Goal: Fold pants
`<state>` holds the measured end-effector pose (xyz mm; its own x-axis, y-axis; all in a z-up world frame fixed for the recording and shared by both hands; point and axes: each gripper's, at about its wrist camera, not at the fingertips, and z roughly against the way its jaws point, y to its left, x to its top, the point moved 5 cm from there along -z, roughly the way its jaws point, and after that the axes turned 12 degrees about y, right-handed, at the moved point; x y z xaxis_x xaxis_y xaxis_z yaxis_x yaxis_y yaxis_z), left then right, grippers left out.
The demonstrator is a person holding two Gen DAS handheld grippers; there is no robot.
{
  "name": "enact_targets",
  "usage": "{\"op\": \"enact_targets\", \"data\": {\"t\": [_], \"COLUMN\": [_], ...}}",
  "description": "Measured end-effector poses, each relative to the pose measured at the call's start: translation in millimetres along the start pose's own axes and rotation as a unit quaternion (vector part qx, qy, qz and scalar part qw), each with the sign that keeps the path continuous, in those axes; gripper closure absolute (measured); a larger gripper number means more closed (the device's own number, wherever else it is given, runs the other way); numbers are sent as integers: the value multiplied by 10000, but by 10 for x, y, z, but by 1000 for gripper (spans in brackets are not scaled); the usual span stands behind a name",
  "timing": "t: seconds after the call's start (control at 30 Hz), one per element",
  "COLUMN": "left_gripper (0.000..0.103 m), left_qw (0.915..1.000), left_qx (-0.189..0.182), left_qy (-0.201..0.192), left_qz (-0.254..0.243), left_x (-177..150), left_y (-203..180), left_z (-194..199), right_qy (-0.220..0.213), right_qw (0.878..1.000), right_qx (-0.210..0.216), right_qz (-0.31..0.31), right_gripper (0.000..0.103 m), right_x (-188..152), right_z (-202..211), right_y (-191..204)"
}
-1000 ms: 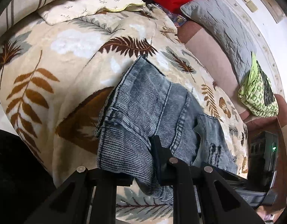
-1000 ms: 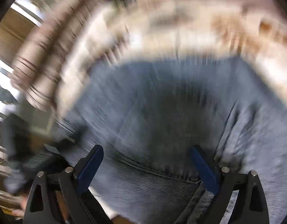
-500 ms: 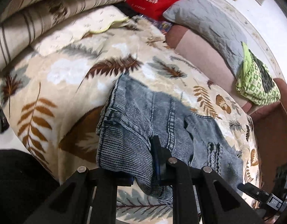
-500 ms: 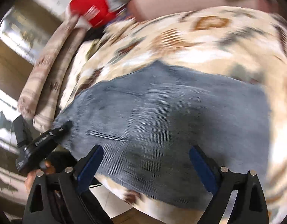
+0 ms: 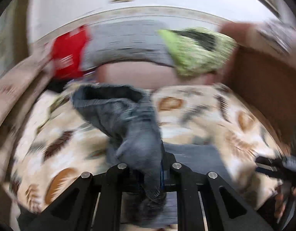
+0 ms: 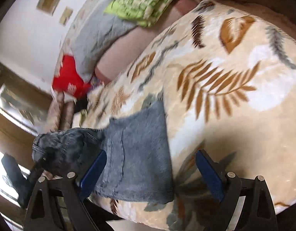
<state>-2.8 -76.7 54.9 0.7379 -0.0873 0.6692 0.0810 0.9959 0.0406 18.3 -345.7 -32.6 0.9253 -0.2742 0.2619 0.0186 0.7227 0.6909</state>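
The grey-blue denim pants (image 5: 128,123) lie on a leaf-patterned blanket (image 5: 205,115). My left gripper (image 5: 148,173) is shut on a bunched part of the pants and lifts it off the blanket; the cloth hangs over the fingers. In the right wrist view the flat part of the pants (image 6: 136,157) lies near the blanket's (image 6: 225,77) front edge, and the lifted bunch (image 6: 59,146) shows at the left with the left gripper under it. My right gripper (image 6: 150,175) is open and empty just above the flat denim. The left wrist view is blurred.
At the back lie a red bag (image 5: 69,57), a grey quilted cushion (image 5: 124,44) and a green patterned cloth (image 5: 194,52). A brown sofa arm (image 5: 263,80) rises at the right. Striped rolled bedding (image 6: 61,113) lies at the left.
My left gripper has swung round and lifted its bunch of denim off the blanket. My right gripper has pulled back from the pants, still open.
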Motion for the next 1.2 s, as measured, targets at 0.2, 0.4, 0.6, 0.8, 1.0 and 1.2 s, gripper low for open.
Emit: {"op": "enact_targets", "data": {"t": [0.2, 0.4, 0.6, 0.8, 1.0, 1.2], "left_gripper": [84, 45, 25, 25, 24, 24], "left_qw": [9762, 9628, 9930, 9904, 9888, 9879], "left_qx": [-855, -1672, -924, -41, -356, 2], "left_qy": [1678, 1788, 637, 1372, 1447, 1553], "left_qz": [-1073, -1144, -358, 171, 4, -51], "left_x": [-471, -495, -314, -514, -617, -617], "left_y": [-1152, -1038, -73, 449, 342, 311], "left_z": [-968, -698, -87, -676, -695, -896], "right_qy": [-236, -243, -60, 752, 1316, 951], "right_qw": [9990, 9977, 9984, 9827, 9797, 9804], "right_qx": [93, -18, 494, 1614, 927, 1137], "right_qz": [-380, -636, -281, -502, -1199, -1299], "right_gripper": [8, 8, 8, 8, 22, 23], "right_x": [9, 4, -8, -255, -437, -401], "right_z": [196, 208, 173, -115, -754, -511], "right_y": [-283, -466, 22, 608, 251, 355]}}
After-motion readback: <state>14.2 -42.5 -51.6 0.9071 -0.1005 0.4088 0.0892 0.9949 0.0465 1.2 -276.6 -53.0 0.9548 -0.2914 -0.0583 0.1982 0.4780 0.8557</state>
